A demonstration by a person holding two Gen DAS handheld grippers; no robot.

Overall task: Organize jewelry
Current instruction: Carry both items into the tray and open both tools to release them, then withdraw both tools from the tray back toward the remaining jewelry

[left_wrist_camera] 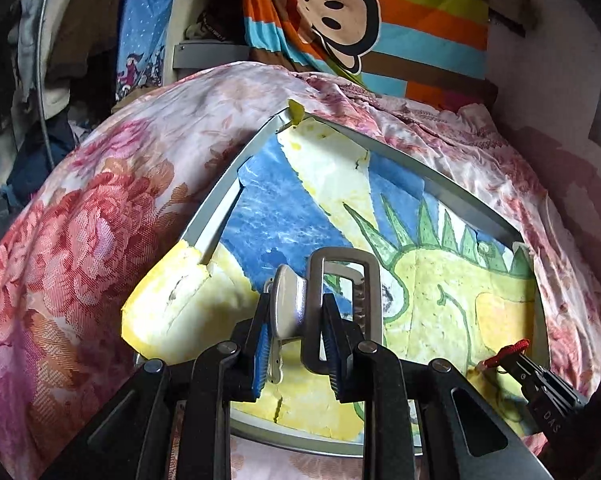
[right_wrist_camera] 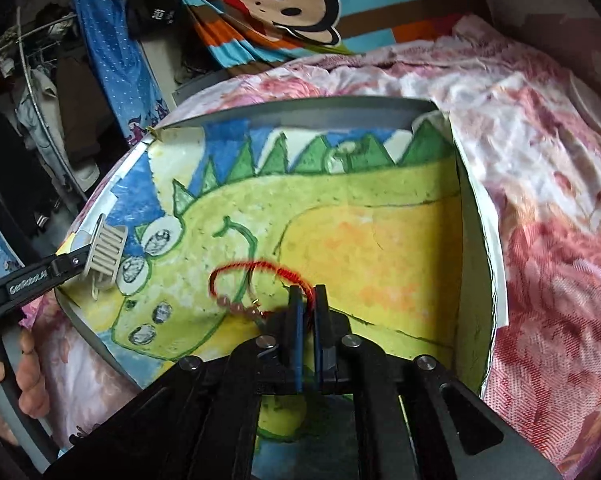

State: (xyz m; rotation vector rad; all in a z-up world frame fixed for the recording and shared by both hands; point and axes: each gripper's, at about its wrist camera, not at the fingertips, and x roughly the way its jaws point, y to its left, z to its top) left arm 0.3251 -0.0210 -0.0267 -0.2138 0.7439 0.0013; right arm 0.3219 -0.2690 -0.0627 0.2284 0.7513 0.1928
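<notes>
Gripping a silver metal buckle (left_wrist_camera: 332,304), the left gripper (left_wrist_camera: 296,344) has its jaws clamped on it above a grey tray (right_wrist_camera: 474,240) lined with a dinosaur drawing (right_wrist_camera: 340,216). The right gripper (right_wrist_camera: 305,320) has its jaws nearly closed on a red cord bracelet (right_wrist_camera: 256,280) with beads, over the drawing. The tray lies on a floral bedspread (left_wrist_camera: 80,220).

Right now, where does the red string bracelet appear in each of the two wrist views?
Left wrist view: the red string bracelet shows at the lower right edge, only a short red piece at the tip of the right gripper.
Right wrist view: it is at lower centre, a red loop with beads, its cord between the fingers.
Shared landmark: the dinosaur drawing lining the grey tray.
</notes>
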